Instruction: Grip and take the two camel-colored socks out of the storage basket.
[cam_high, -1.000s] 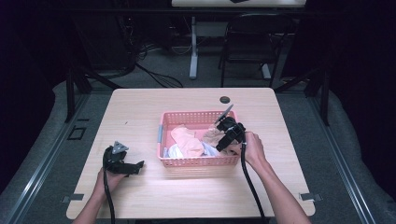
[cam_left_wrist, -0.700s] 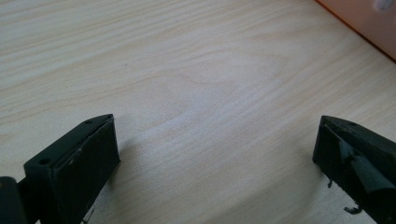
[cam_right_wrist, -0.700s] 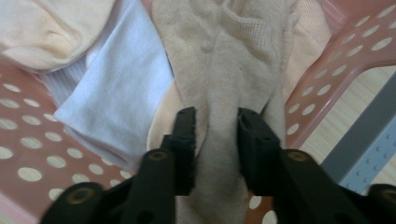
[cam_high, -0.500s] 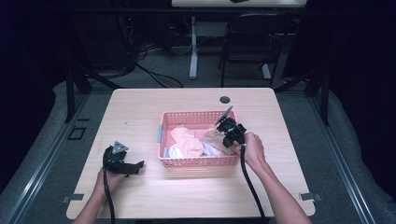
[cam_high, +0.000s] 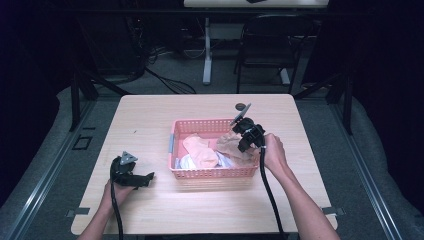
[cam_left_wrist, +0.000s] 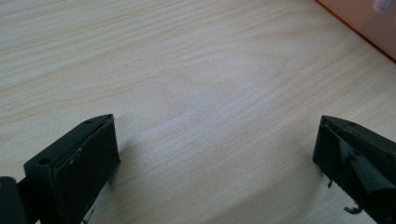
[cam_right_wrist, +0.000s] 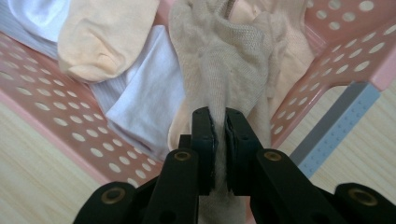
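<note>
Lifting straight up should free the beige sock (cam_right_wrist: 224, 70), pinched between the closed jaws of the right tool (cam_right_wrist: 219, 123) above the pink basket (cam_high: 210, 173), without snagging the rim; since a second ago it has risen slightly, while the left tool (cam_left_wrist: 215, 154) rests agape on the bench (cam_high: 150, 115).

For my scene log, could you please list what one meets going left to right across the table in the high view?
Left gripper → pink basket holding socks → right gripper, its jaws shut on a beige sock → the person's right hand.
</note>
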